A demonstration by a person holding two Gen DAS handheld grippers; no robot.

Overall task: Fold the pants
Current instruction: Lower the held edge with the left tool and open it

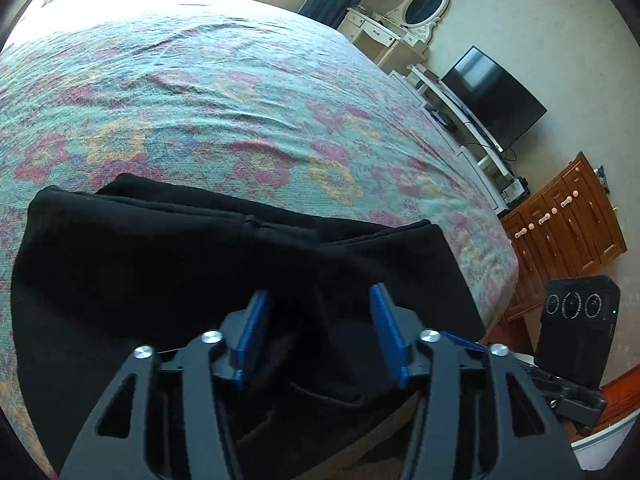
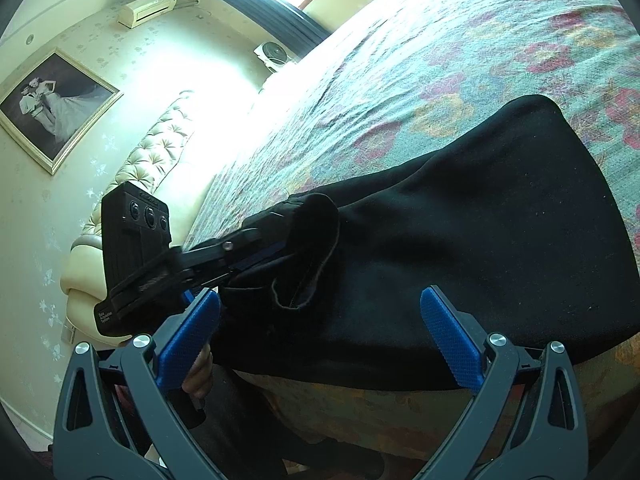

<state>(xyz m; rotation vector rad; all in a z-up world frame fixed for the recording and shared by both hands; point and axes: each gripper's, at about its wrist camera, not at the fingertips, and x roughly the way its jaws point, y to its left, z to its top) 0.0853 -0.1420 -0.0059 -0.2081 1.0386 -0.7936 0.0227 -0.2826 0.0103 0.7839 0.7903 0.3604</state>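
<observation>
Black pants (image 1: 248, 264) lying at the near edge of the floral bed (image 1: 224, 92), left tongs (image 2: 276, 254) reaching into a bunched cuff, pads parted around cloth, right tongs (image 2: 320, 336) hovering wide open just above the fabric.

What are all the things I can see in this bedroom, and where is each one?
pants: one pair, black, near edge of the bed
bed cover: one, teal with pink and yellow flowers, under the pants
television: one, black, by the wall
wooden cabinet: one, brown, beside the television
dressing table: one, cream with oval mirror, far corner
framed photo: one, black-and-white, on the wall
air conditioner: one, cream, high on the wall
headboard: one, cream, tufted
left hand-held gripper: one, black with blue pads, open, fingers at the pants
right hand-held gripper: one, same colours, open, over the pants
</observation>
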